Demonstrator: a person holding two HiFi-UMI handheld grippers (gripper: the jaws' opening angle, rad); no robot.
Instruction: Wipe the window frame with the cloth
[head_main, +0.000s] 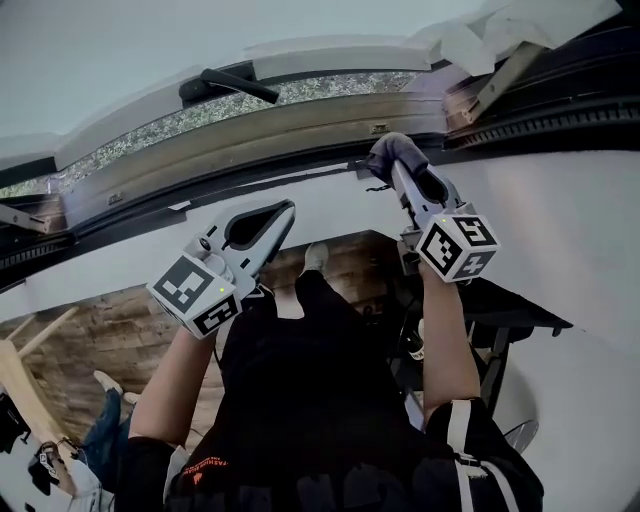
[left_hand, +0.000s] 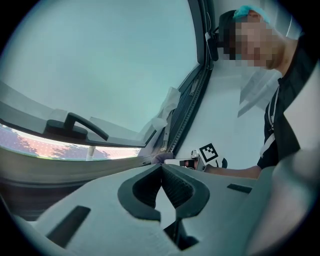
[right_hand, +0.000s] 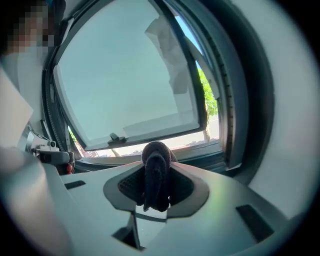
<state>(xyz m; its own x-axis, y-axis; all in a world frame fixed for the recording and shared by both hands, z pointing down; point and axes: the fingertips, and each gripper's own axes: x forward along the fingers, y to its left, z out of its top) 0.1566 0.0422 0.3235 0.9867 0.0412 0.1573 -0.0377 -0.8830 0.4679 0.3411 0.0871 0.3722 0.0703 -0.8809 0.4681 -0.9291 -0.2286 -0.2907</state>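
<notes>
The cloth (right_hand: 156, 170) is a small dark rag, bunched into a soft wad and pinched in the right gripper (head_main: 405, 175), whose jaws are clamped on its middle so a rounded lump stands proud of the tips and a short tail hangs down behind them. It looks light, limp and slightly fuzzy. It should mould to the rails and drag rather than slide, so the hold wants to stay deep in the fold, or the wad could pull out when it snags on a seal or hinge.

Taking the window handle (head_main: 228, 85) as the marker, the cloth is to its right and lower, at the dark lower rail of the window frame (head_main: 250, 135). It seems to be touching or just beside the rail, but I cannot tell which.

The left gripper (head_main: 280, 215) sits below the handle, apart from the frame, with its jaws closed together on nothing.

No bucket, basin or other container shows in any view, so the cloth is probably being worked as it is; whether it is dry or damp cannot be told
</notes>
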